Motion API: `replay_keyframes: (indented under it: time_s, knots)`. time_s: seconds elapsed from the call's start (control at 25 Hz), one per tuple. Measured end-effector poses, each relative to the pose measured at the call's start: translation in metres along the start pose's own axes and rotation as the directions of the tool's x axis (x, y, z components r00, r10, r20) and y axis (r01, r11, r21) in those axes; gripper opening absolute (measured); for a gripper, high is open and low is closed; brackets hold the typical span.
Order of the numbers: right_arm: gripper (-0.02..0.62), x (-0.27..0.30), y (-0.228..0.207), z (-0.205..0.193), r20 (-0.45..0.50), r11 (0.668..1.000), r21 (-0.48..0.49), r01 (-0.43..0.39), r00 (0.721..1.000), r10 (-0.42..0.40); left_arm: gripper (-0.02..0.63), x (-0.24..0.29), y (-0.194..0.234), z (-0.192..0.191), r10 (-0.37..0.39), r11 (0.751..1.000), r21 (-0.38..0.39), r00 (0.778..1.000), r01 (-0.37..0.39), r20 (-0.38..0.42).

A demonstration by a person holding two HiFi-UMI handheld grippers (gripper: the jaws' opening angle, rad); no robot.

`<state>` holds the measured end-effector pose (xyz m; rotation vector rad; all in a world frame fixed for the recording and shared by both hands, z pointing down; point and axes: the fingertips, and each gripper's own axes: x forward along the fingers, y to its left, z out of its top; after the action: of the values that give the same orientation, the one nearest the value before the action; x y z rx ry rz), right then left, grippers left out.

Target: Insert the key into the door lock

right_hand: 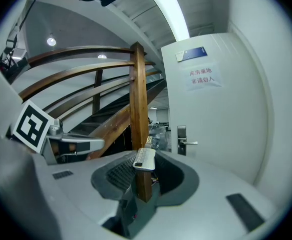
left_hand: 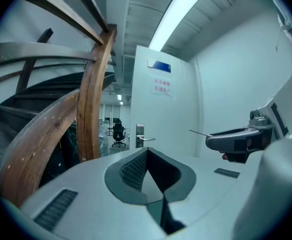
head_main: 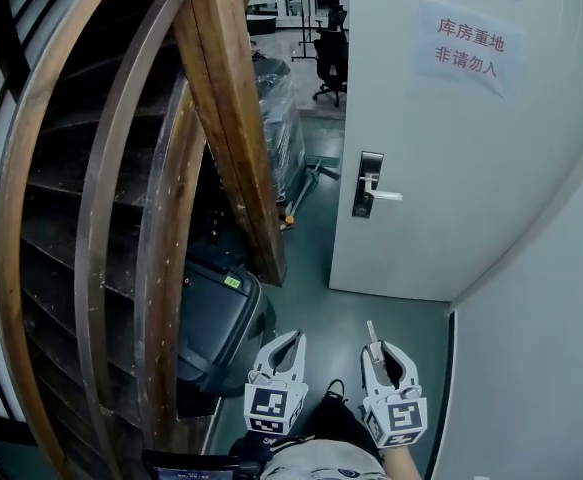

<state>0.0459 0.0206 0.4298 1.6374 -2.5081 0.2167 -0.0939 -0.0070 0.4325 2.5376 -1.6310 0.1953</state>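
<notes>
The white door point(head_main: 451, 148) stands ahead with a silver lock plate and lever handle point(head_main: 369, 184) at its left edge. My right gripper point(head_main: 377, 352) is low in the head view, well short of the door, and is shut on a metal key point(head_main: 372, 333) that points forward. In the right gripper view the key point(right_hand: 144, 159) sits between the jaws, with the lock point(right_hand: 182, 140) far ahead to the right. My left gripper point(head_main: 292, 342) hangs beside it, jaws together and empty. The left gripper view shows the lock point(left_hand: 140, 135) far off and the right gripper point(left_hand: 241, 136) alongside.
A curved wooden staircase point(head_main: 121, 218) with a thick post point(head_main: 233, 118) fills the left. A black bin point(head_main: 216, 318) sits at its foot. A wrapped pallet point(head_main: 279, 108) and an office chair point(head_main: 329, 63) lie beyond the open doorway. A paper sign point(head_main: 466, 46) is on the door. A white wall point(head_main: 541, 368) closes the right.
</notes>
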Motion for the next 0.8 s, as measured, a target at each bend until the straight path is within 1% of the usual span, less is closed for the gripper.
replay_keyframes:
  time_s: [0.24, 0.44, 0.6, 0.8]
  knots:
    - [0.118, 0.056, -0.052, 0.024, 0.020, 0.999, 0.007, -0.044, 0.999, 0.044, 0.002, 0.082, 0.001, 0.024, 0.020, 1.000, -0.004, 1.000, -0.020, 0.011]
    - [0.118, 0.086, -0.086, 0.033, 0.022, 0.998, 0.011, -0.056, 0.998, 0.056, 0.002, 0.132, -0.012, 0.035, -0.003, 1.000, 0.001, 1.000, 0.003, 0.009]
    - [0.118, 0.111, -0.102, 0.024, -0.013, 0.999, 0.011, -0.051, 0.999, 0.051, 0.002, 0.158, -0.016, 0.028, -0.019, 1.000, 0.013, 1.000, 0.019, -0.020]
    - [0.118, 0.148, -0.122, 0.003, -0.076, 0.999, 0.035, -0.014, 0.997, 0.016, 0.002, 0.189, -0.008, 0.016, 0.001, 1.000, -0.011, 1.000, -0.002, -0.031]
